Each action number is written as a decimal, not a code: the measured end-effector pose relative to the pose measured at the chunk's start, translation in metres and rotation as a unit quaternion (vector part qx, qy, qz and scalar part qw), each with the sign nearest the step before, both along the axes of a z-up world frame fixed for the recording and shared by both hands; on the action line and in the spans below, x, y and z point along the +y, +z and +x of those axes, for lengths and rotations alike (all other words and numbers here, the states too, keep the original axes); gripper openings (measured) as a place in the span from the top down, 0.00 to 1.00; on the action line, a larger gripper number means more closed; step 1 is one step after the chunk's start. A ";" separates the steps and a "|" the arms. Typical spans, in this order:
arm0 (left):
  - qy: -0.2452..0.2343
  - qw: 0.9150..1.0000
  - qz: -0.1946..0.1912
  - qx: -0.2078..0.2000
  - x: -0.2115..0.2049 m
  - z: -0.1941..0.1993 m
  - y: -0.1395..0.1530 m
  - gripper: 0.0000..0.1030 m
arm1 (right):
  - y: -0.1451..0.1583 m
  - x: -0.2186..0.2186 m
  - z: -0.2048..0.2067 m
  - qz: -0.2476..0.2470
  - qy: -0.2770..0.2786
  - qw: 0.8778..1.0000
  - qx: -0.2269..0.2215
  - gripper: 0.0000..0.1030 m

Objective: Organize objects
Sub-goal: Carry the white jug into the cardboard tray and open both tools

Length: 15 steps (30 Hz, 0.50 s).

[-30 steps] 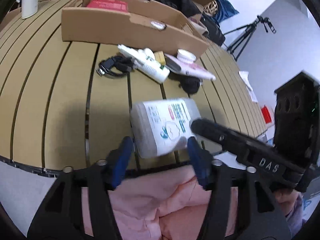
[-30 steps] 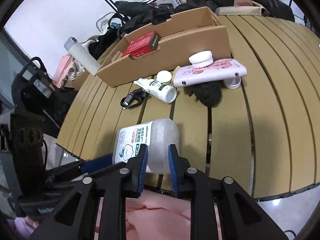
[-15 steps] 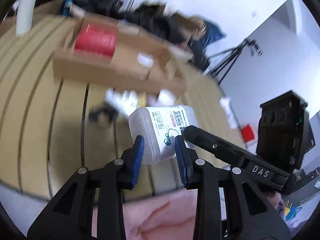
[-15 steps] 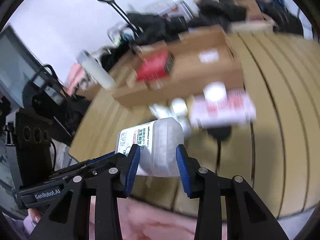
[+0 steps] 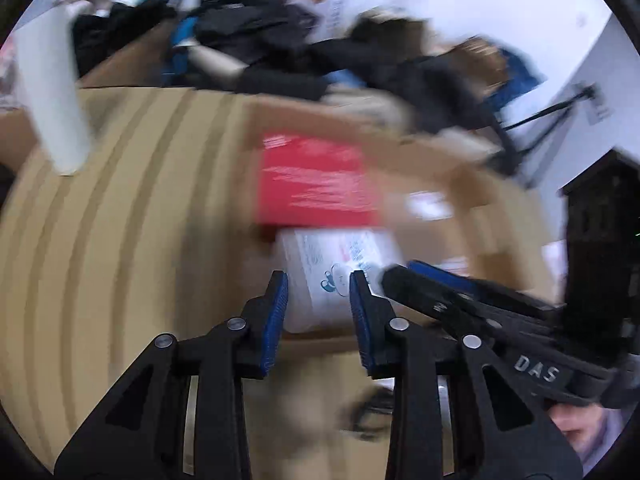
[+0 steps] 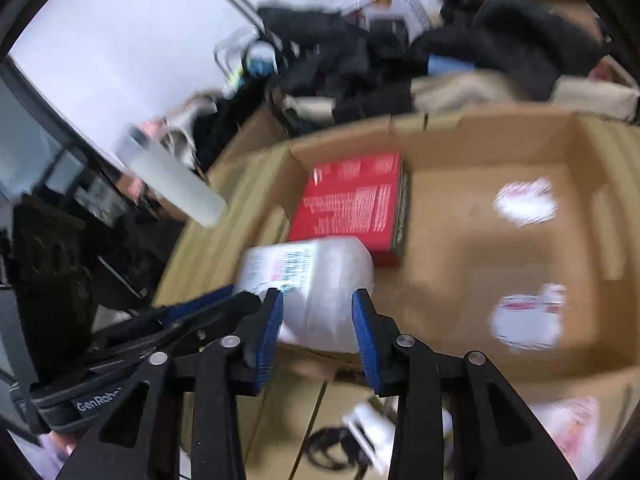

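Over the cardboard box point(image 6: 472, 152); both grippers point(image 5: 318, 300) point(image 6: 318, 312) clamp the jug point(image 6: 316, 276), lengthwise between them.

In the right wrist view, the right gripper point(image 6: 317, 309) clamps its blue pads on a translucent plastic jar point(image 6: 316, 280) with a printed label. The left gripper point(image 6: 224, 300) comes in from the left and meets the jar's label side. The jar hangs over the near left corner of an open cardboard box point(image 6: 480, 136) on the slatted wooden table point(image 6: 216, 224). A red box point(image 6: 352, 200) lies flat in the box's left end, just beyond the jar. Two blurred white labels mark the box floor toward its right side. Before the box's near wall lie a black cable point(image 6: 332, 446) and a white bottle point(image 6: 372, 426). A pale cylinder point(image 6: 176, 176) stands near the table's left edge.
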<state>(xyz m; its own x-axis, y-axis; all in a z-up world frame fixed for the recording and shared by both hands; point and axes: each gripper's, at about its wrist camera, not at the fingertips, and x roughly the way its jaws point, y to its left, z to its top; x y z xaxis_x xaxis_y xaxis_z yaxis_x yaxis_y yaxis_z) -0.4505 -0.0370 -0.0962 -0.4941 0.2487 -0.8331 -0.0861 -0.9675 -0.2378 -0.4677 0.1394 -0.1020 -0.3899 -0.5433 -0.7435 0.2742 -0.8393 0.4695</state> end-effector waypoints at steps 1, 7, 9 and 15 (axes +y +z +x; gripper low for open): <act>0.007 1.000 -0.011 -0.001 -0.001 0.002 -0.003 0.71 | -0.010 -0.007 -0.003 0.016 0.009 1.000 -0.008 0.61; -0.001 0.999 -0.013 0.050 -0.005 0.028 0.015 0.48 | -0.010 -0.011 0.012 0.071 0.017 0.997 0.028 0.34; -0.005 0.997 -0.027 0.069 -0.002 0.036 0.027 0.30 | 0.007 -0.001 0.018 0.091 0.012 0.994 0.056 0.20; 0.018 0.992 -0.081 0.094 -0.001 0.058 0.076 0.05 | 0.052 0.050 0.038 0.181 -0.003 0.979 0.095 0.18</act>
